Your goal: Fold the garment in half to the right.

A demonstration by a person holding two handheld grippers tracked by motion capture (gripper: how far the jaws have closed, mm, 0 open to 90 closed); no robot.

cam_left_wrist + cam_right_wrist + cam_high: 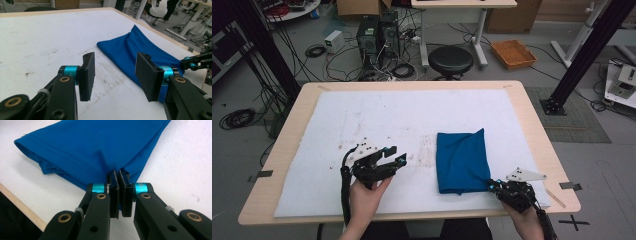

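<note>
The blue cloth (462, 161) lies folded on the white mat (362, 125), right of centre and toward your side of the table (532, 120). Its near right corner is drawn out to a point where your right gripper (493, 184) has it.

In the right gripper view, the jaws of your right gripper (119, 176) are pressed together on that corner, with the fabric (100, 147) pinched between the pads (115, 178) and gathering into creases that fan away from the grip. A stitched hem runs along the cloth's left fold.

Your left gripper (393, 156) sits just left of the cloth, above bare mat. In the left gripper view its jaws stand well apart; the pads (88, 75) hold nothing and touch nothing, and the cloth's (140, 50) near edge lies between and beyond them.

The cloth's near edge lies close to the mat's front edge, and the right gripper sits near the table's front right corner. To the left of the cloth and behind it, the mat is open, marked by faint dark smudges (422, 150).
</note>
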